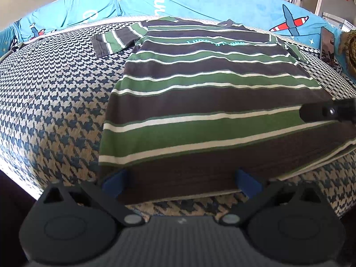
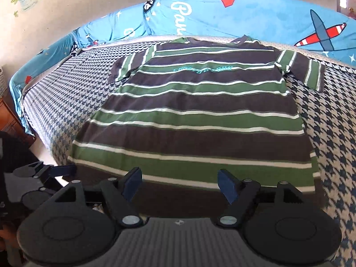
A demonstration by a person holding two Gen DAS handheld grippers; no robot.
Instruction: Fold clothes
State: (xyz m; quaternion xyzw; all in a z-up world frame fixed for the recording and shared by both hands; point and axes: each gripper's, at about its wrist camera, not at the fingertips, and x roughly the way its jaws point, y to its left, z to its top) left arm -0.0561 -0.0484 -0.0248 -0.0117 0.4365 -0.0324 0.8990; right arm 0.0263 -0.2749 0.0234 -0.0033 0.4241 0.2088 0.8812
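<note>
A striped T-shirt (image 2: 193, 120), banded in green, dark brown and white with teal lettering across the chest, lies spread flat on a bed (image 2: 329, 133) covered by a houndstooth-patterned spread. Its collar points toward the far side of the bed and both short sleeves lie out to the sides. Behind the collar a blue blanket (image 2: 244, 17) printed with aeroplanes is bunched along the far edge of the bed.

The left hand-held gripper (image 1: 180, 183) sits at the near hem of the shirt, at its left corner, with its blue pads (image 1: 114, 183) spread wide on either side of the dark bottom band; nothing is pinched between them. The right hand-held gripper (image 2: 179, 183) hovers over the same hem further along, its jaws standing apart and empty above the cloth. In the left wrist view, part of the right hand-held gripper shows as a dark shape at the right edge over the shirt; in the right wrist view, the left one appears at the lower left by the hem corner.
</note>
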